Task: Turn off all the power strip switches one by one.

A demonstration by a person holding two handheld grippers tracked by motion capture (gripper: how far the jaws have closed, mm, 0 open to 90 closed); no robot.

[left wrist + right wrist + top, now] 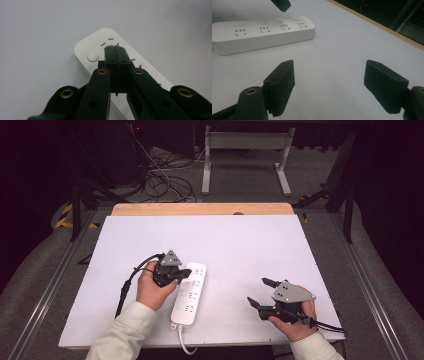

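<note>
Count: 1 power strip [189, 295], 2 grippers, 2 hands, 1 tabletop [240, 245].

The power strip is a white, elongated block with rounded corners. It lies flat on the white tabletop in the lower centre-left of the high view, its long axis running from bottom to top with a slight lean to the right. A white cord [184, 344] leaves its lower end and passes the near edge of the tabletop. In the right gripper view the strip sits in the upper left of the frame and shows 4 round buttons along its far edge, each paired with 1 group of socket slots, 4 groups in all. In the left gripper view 1 round button [92, 56] sits near the rounded end of the strip.

The left gripper [186, 273], held in the left hand [152, 292], sits over the upper part of the strip. Its jaws are pressed together with nothing between them, their tips just beyond the button. Whether the tips touch the strip cannot be told.

The right gripper [259, 292], held in the right hand [295, 322], is at the lower right of the high view, well apart from the strip. Its jaws stand wide apart and hold nothing, with bare tabletop between them.
</note>
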